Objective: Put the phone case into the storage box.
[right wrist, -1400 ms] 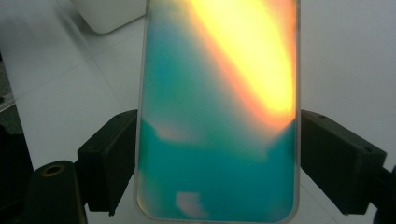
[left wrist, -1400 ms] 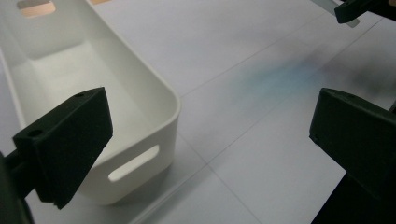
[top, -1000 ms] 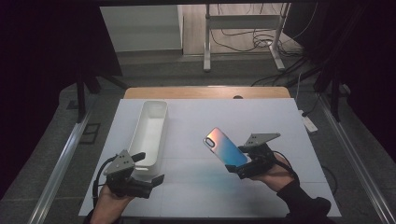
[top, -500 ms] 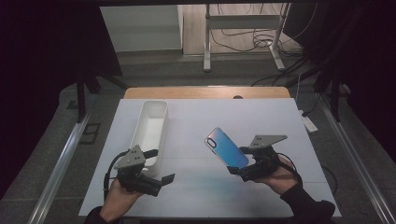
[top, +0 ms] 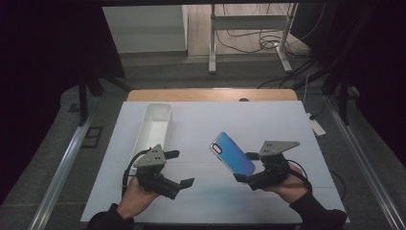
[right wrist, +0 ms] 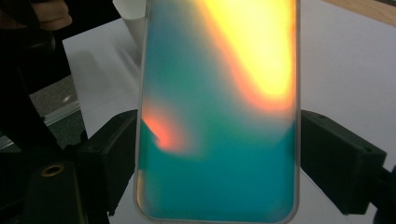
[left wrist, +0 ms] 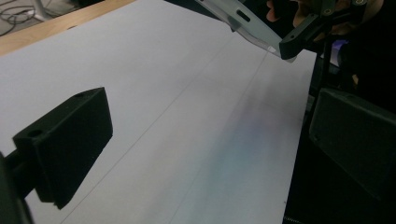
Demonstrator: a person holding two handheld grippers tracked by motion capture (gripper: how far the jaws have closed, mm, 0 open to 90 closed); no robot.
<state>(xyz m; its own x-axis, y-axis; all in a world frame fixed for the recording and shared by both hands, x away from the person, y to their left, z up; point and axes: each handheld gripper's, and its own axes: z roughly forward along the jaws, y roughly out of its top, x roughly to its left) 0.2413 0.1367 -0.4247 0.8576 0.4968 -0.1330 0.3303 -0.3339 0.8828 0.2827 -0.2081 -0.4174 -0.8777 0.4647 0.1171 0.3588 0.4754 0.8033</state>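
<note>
A phone case (top: 232, 153) with a blue iridescent back hangs tilted above the white table top (top: 268, 120), right of centre. My right gripper (top: 245, 166) is shut on its lower end, one jaw on each long edge. In the right gripper view the case (right wrist: 219, 116) glows teal and orange between the two black pads (right wrist: 112, 158). My left gripper (top: 180, 168) is open at the front left, just above the table, with nothing between its jaws (left wrist: 210, 149). The left gripper view shows the held case (left wrist: 243, 18) farther off at the top.
A long white tray (top: 155, 124) lies at the left of the table, behind my left gripper. The table's wooden far edge (top: 210, 94) runs along the back. Metal rails (top: 67, 163) flank the table on the floor.
My left gripper has moved right, away from the tray's near end and toward the table's middle. The right gripper and the phone case have stayed nearly still.
</note>
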